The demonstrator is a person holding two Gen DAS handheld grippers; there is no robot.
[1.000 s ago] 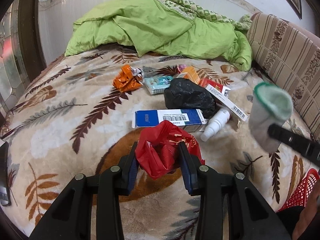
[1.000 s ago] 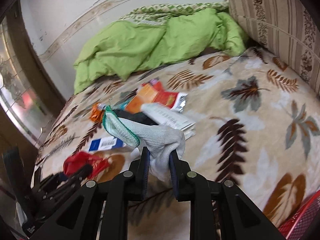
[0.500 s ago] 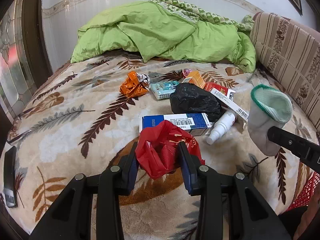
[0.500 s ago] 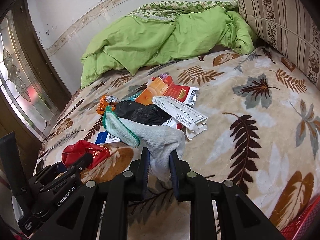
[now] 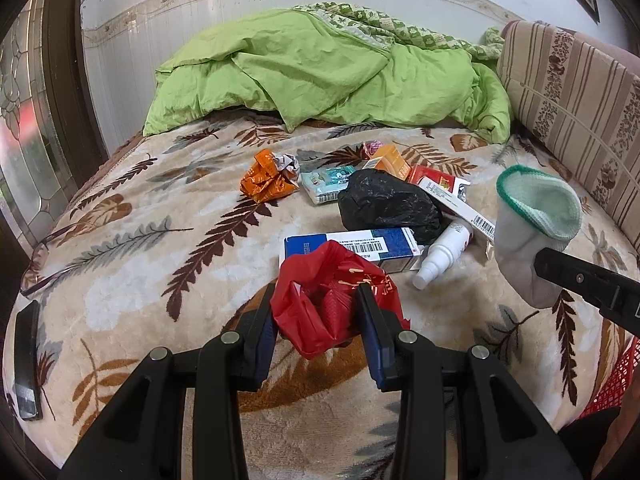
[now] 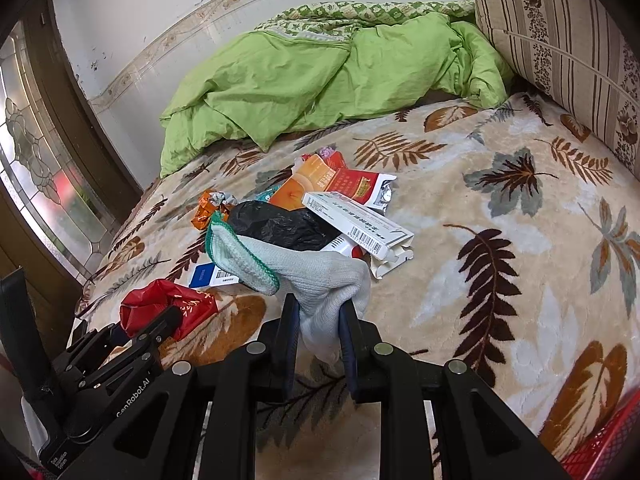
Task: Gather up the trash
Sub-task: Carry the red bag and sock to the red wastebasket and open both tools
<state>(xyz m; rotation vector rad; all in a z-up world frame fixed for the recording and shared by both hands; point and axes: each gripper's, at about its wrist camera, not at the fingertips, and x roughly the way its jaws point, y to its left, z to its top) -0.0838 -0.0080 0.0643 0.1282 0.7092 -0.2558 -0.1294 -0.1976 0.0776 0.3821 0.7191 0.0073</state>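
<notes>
- While it hangs above the plush leaf-patterned blanket [image 5: 132,248], the left gripper [image 5: 318,322] is clenched on a crumpled red plastic bag [image 5: 328,300] — thin, glossy film bunched between the blue pads, lifted off the bed.
- The right gripper [image 6: 318,320] pinches a white knitted glove [image 6: 304,276] with a green-stitched cuff; the soft ribbed fabric droops around both fingers, cuff gaping toward the left.
- Beyond both, the remaining trash sits in a loose heap mid-bed: a wrinkled black plastic bag [image 5: 390,204], a flat blue-and-white carton [image 5: 360,244] with a barcode, a long white box [image 6: 356,220] leaning across the black bag, and a small white spray bottle [image 5: 442,254] lying on its side.
- Farther back lie a crushed orange foil wrapper [image 5: 266,178], a pale teal tissue pack [image 5: 326,182] and an orange box [image 6: 306,186] beside a red-and-silver packet [image 6: 360,186].
- In the right wrist view the glove covers part of the blue carton and the black bag's near edge.
- A rumpled green quilt [image 5: 320,72] fills the head of the bed — a striped cushion [image 5: 572,100] stands at the right.
- A red mesh basket [image 5: 616,376] shows at the lower right edge.
</notes>
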